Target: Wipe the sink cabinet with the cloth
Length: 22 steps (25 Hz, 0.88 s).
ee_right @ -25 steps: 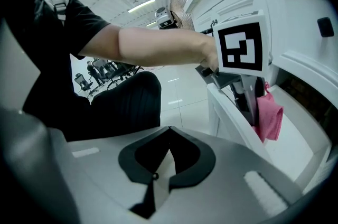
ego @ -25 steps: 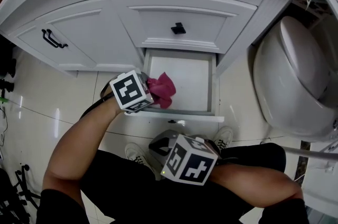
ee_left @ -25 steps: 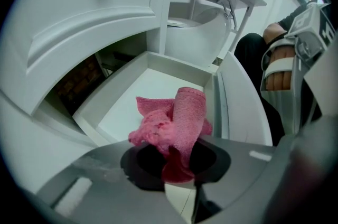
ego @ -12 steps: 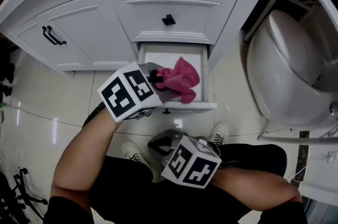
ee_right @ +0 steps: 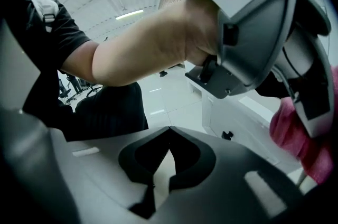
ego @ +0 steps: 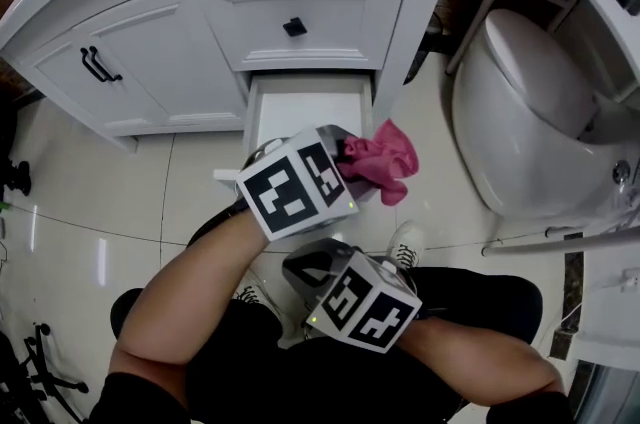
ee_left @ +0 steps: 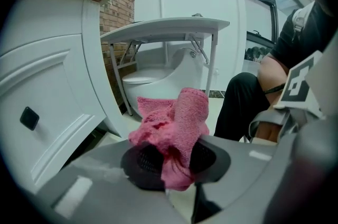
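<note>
My left gripper [ego: 345,160] is shut on a crumpled pink cloth [ego: 382,162], held in the air in front of the white sink cabinet [ego: 160,62], over the front right corner of its open bottom drawer [ego: 308,107]. In the left gripper view the cloth [ee_left: 177,122] bulges out between the dark pads of the gripper [ee_left: 171,158], with the cabinet's drawer front [ee_left: 47,106] at the left. My right gripper [ego: 350,297] hangs lower, near my lap. In its own view the right gripper [ee_right: 168,138] has its jaw tips touching, with nothing between them.
A white toilet [ego: 520,112] stands right of the cabinet. A white fold-out shelf [ee_left: 163,27] juts out above it. The upper drawer has a black knob [ego: 294,26], the left door a black handle [ego: 98,65]. Pale floor tiles [ego: 80,202] spread to the left.
My left gripper has lifted the pink cloth out of the open drawer and carried it right and towards me. The right gripper has stayed near my lap.
</note>
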Each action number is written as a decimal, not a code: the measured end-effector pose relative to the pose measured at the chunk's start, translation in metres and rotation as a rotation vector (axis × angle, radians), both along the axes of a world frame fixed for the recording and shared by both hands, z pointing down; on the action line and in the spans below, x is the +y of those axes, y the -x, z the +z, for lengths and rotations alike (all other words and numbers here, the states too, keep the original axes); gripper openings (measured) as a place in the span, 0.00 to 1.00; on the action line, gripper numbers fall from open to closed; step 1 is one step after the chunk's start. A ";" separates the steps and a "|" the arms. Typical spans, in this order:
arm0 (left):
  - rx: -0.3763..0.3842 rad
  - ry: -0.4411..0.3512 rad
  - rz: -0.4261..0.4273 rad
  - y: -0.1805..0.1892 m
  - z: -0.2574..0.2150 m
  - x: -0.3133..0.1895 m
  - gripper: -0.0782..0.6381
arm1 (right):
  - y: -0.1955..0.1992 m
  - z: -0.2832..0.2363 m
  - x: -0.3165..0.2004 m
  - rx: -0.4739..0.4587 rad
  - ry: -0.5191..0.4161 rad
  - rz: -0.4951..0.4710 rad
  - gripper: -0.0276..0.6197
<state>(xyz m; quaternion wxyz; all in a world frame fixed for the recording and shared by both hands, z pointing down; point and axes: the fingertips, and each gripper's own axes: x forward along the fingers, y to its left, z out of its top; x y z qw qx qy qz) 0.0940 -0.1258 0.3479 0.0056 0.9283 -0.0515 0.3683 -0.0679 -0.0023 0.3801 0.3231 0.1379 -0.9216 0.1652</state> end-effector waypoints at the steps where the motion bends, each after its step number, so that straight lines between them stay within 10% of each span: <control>1: -0.005 -0.006 -0.006 0.000 0.001 0.001 0.24 | -0.003 0.001 0.002 0.002 -0.003 0.006 0.05; 22: 0.002 -0.034 -0.268 0.105 0.001 -0.020 0.24 | -0.013 0.013 0.027 0.031 -0.021 0.017 0.05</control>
